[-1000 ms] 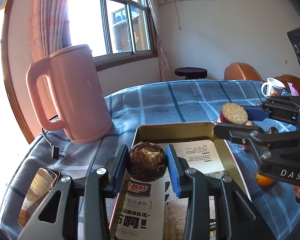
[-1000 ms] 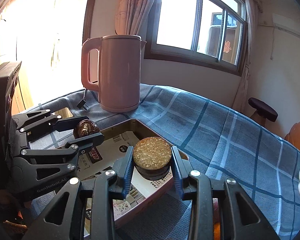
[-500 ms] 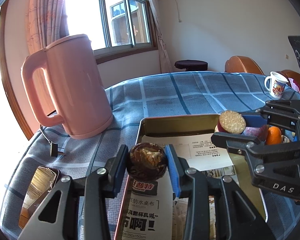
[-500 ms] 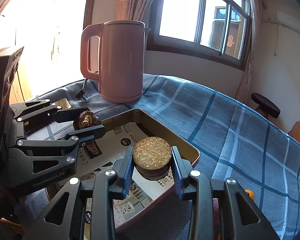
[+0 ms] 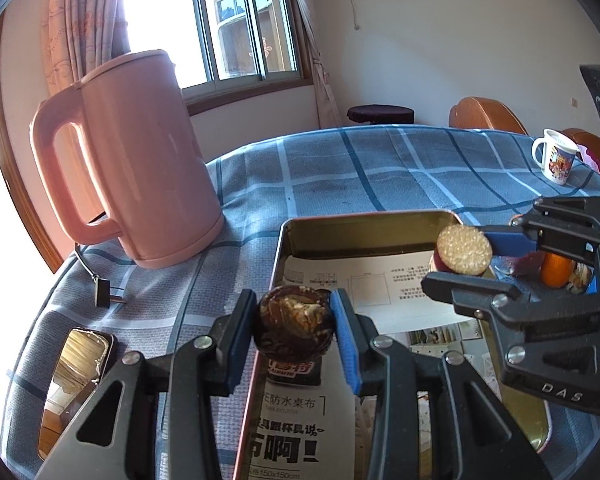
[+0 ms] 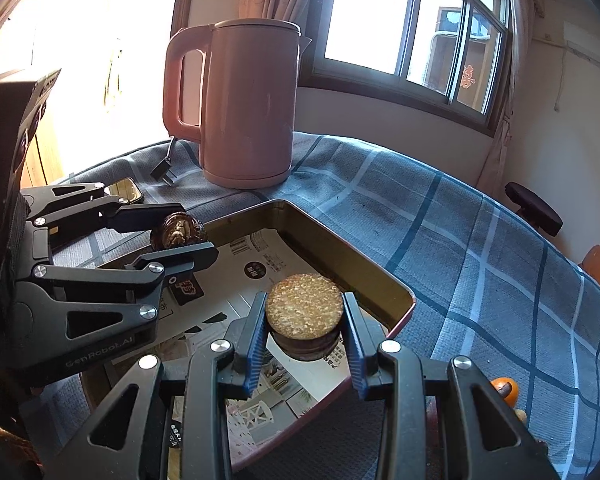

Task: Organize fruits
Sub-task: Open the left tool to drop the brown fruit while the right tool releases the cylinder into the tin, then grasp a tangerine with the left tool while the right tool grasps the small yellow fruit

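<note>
My left gripper is shut on a round dark brown fruit, held over the near left rim of a gold metal tray lined with printed paper. My right gripper is shut on a round piece with a grainy tan top and dark sides, held above the tray's right side. In the left wrist view the right gripper and its tan-topped piece hang over the tray's far right corner. In the right wrist view the left gripper with the brown fruit is at the tray's left.
A pink electric kettle with its loose plug stands left of the tray on the blue checked cloth. A phone lies near the left edge. An orange fruit and a mug sit to the right.
Both grippers have sunk slightly toward the tray, still holding their pieces. The views have tipped down, so the tray and kettle appear larger and nearer.
</note>
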`<act>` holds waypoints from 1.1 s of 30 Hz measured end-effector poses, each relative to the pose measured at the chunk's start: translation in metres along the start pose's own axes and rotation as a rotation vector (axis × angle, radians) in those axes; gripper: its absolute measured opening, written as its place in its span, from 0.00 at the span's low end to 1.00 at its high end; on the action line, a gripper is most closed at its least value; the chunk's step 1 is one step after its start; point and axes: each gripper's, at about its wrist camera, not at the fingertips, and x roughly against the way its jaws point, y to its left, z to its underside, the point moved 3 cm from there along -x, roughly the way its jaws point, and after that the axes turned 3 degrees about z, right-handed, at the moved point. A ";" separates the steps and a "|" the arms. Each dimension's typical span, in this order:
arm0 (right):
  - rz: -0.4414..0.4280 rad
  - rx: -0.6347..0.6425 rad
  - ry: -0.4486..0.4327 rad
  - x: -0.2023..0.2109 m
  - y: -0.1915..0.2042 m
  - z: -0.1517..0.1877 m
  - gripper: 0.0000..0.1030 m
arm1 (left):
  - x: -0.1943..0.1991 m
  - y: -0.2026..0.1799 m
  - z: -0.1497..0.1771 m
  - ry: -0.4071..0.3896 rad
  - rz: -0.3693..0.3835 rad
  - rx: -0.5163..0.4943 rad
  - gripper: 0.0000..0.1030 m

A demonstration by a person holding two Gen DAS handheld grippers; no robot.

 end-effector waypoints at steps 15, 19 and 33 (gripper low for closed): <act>0.024 0.041 0.065 -0.010 0.011 0.008 0.61 | 0.004 -0.002 0.001 -0.015 -0.031 -0.012 0.62; 0.026 0.042 0.037 0.009 0.011 0.011 0.63 | 0.024 -0.001 0.002 -0.071 -0.017 0.014 0.70; 0.235 -0.168 -0.110 0.128 -0.081 0.082 0.63 | 0.068 -0.086 -0.002 -0.183 0.171 -0.018 0.75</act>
